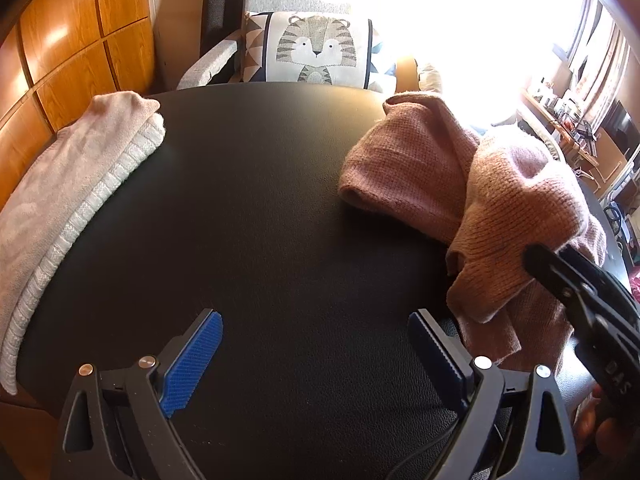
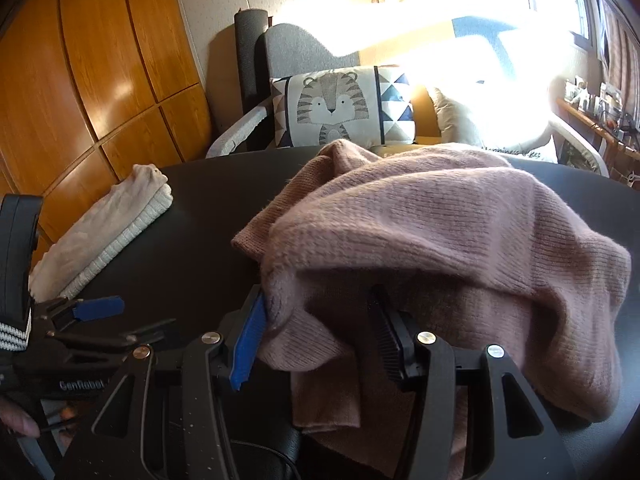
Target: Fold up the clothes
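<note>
Left wrist view, hidden: the right gripper (image 1: 532, 260) enters at the right edge, only one dark finger and part of its body showing; sun glare washes out the upper right
Left wrist view, garment: a pink knit sweater (image 1: 496, 216) lies crumpled on the right side of the black table (image 1: 260, 216), fuzzy ribbed folds piled on one another, its lower part cut off by the gripper body
Left wrist view, tongs: the left gripper (image 1: 316, 354) stands wide open at the bottom of the frame, nothing between its blue pads (image 1: 192, 364); the sweater lies just right of its right finger
Left wrist view, stack: folded pale clothes (image 1: 76, 200) lie at the left edge of the table
Right wrist view, hidden: the sweater's near hem disappears behind the gripper body; the left gripper (image 2: 96, 308) is partly cut off at lower left
Right wrist view, garment: the sweater (image 2: 440, 240) fills the centre and right, bunched in a mound
Right wrist view, tongs: the right gripper (image 2: 320, 344) is about half open, a fold of sweater between its fingers; the blue left pad (image 2: 248, 344) meets the cloth, while whether the right pad presses is unclear
</note>
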